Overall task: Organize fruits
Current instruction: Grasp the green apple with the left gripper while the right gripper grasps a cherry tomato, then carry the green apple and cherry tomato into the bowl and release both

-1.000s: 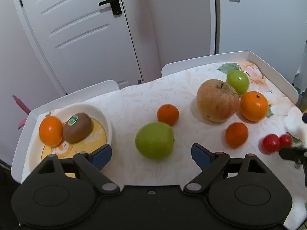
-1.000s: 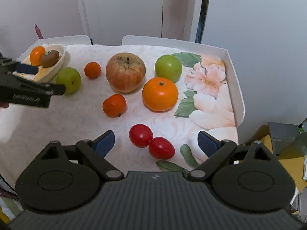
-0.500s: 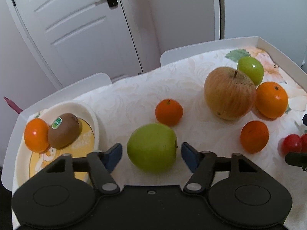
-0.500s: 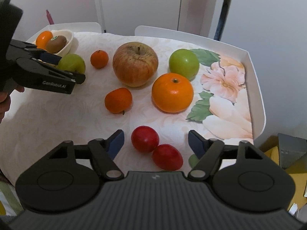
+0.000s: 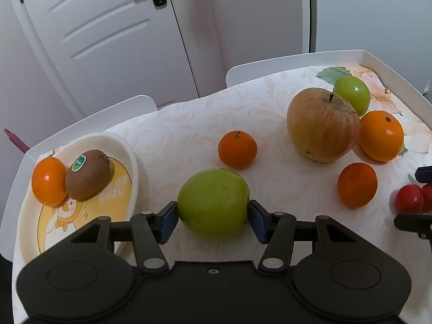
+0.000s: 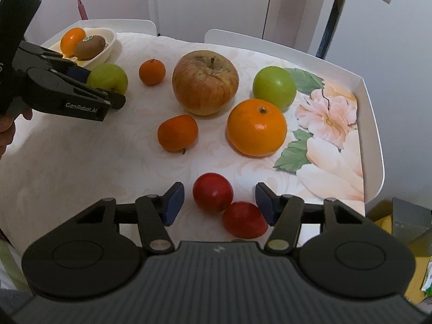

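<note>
My left gripper (image 5: 213,217) is shut on a green apple (image 5: 213,202) that rests on the table, pads touching both its sides; the apple also shows in the right wrist view (image 6: 108,77). A white bowl (image 5: 127,145) to its left holds an orange (image 5: 48,185) and a kiwi (image 5: 87,174). My right gripper (image 6: 220,202) is open around two red tomatoes (image 6: 212,191), its pads clear of them. A big apple (image 6: 205,81), a large orange (image 6: 256,127), a second green apple (image 6: 274,87) and two tangerines (image 6: 178,132) lie on the table.
The table has a raised white rim (image 6: 374,124) at the right and far sides. White chair backs (image 5: 270,67) and a white door (image 5: 108,32) stand behind it. A box and clutter (image 6: 405,224) sit off the table's right edge.
My left gripper moved forward and closed on the green apple. My right gripper moved forward over the two tomatoes and narrowed its opening.
</note>
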Demonstrator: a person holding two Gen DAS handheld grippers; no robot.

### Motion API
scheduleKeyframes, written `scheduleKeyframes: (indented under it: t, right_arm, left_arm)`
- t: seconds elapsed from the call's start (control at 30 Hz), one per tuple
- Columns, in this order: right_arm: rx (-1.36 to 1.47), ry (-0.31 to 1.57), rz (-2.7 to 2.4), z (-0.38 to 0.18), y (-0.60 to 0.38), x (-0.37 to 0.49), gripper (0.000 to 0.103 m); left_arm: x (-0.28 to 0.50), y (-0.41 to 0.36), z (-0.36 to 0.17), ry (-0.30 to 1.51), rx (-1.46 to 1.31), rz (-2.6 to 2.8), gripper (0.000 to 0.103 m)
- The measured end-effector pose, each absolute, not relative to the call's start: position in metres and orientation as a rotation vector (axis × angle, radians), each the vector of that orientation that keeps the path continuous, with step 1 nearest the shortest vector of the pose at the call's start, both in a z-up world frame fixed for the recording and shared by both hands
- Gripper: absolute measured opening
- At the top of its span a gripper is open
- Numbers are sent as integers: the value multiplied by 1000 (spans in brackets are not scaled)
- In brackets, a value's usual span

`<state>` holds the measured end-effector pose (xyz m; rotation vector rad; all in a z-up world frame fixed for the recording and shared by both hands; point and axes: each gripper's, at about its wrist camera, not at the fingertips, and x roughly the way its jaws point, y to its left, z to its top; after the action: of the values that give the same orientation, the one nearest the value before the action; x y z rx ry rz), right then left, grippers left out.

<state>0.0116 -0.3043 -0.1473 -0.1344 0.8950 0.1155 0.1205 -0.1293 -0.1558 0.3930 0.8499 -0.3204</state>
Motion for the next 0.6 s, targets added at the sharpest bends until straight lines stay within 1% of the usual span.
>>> scheduleKeyframes:
  t: [0.17,0.23,0.3,0.6]
  right_arm:
    - [-165,895,128,-148,-302,15,58]
    - [-171,894,136,-148,-301,15,50]
    - [-176,896,144,-149,-300,15,46]
    - [-178,884,141,-146,-296,13,46]
  left_arm:
    - [117,-126,-155,853,395,-314,60]
    - [115,-123,-154,855,394,-312,60]
    - [113,-121,-154,857,391,-310,60]
    - [101,-109,-149,863,365,-284,60]
